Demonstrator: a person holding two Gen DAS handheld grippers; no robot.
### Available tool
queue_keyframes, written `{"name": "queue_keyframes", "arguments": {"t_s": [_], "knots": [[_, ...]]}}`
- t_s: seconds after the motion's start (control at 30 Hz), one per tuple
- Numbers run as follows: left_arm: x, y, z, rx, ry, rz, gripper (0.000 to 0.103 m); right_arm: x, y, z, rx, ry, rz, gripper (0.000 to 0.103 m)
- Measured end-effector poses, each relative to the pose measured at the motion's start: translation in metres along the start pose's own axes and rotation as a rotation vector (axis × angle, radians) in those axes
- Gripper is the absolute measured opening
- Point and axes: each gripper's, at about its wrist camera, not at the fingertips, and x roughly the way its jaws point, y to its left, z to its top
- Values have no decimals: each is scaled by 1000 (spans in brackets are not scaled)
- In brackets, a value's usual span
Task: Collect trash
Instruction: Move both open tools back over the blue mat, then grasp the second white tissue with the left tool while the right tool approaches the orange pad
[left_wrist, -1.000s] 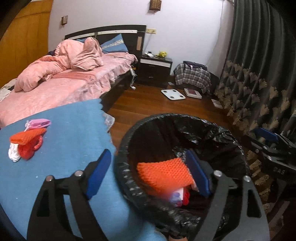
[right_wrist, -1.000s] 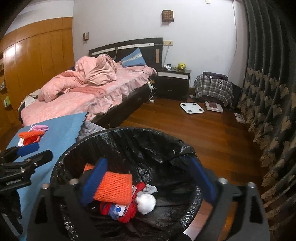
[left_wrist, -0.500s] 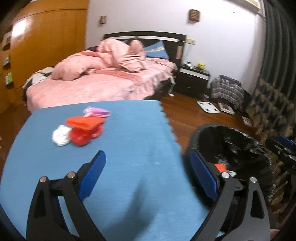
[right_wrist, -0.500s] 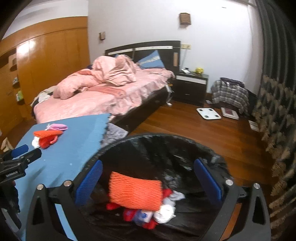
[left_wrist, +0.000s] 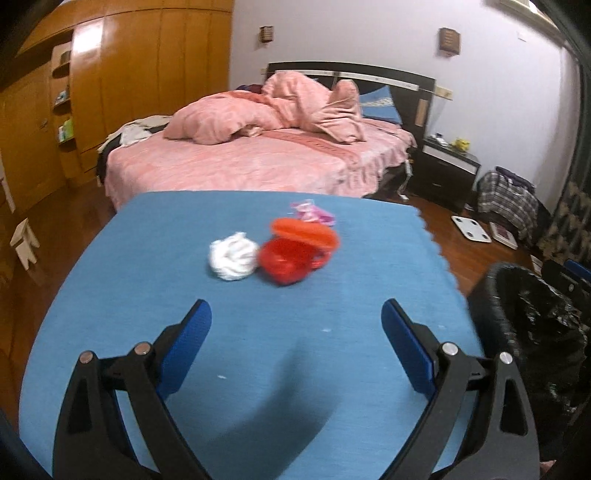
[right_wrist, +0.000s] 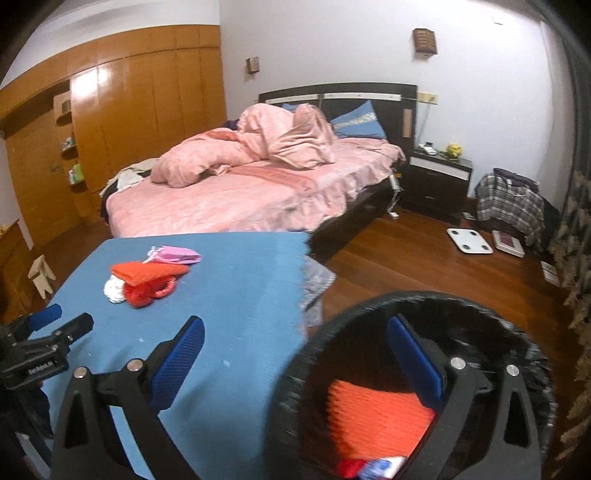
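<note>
Your left tongs (left_wrist: 295, 325) are spread wide and hold nothing, hovering over the blue-covered bench (left_wrist: 129, 280). Ahead of them, roughly on their midline and well apart from the tips, lies the trash that is left. From left to right: a white crumpled wad (left_wrist: 233, 255), touching a red piece (left_wrist: 286, 263) on its right, with an orange mesh piece (left_wrist: 304, 232) lying across the top of the red one. Just beyond that sits a pink wrapper (left_wrist: 314, 213), close to the bench's far edge. To the right of your left tongs, off the bench's edge, stands the black-lined trash bin (left_wrist: 517, 295).

Your right tongs (right_wrist: 295, 341) are also spread wide with nothing between them. Their left finger (right_wrist: 177, 358) hangs over the bench; their right finger (right_wrist: 415, 356) hangs over the bin's mouth. In the bin, below and between the fingers, lies an orange mesh piece (right_wrist: 376, 417) on top of red and white scraps. The pile on the bench lies ahead and to the left of your right tongs, well apart.
</note>
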Motion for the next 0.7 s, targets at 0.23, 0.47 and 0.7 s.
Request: {"name": "queue_keyframes", "arguments": {"t_s": [0.23,0.47,0.7], "knots": [[23,34,2,-29,13,41,90,40,42,4,-31,25,18,97],[56,58,6,-49,35,51,86,81,71,2,-45,57,22,97],[92,77,17,-75,69,41,78,111,84,2,-67,83,7,97]]}}
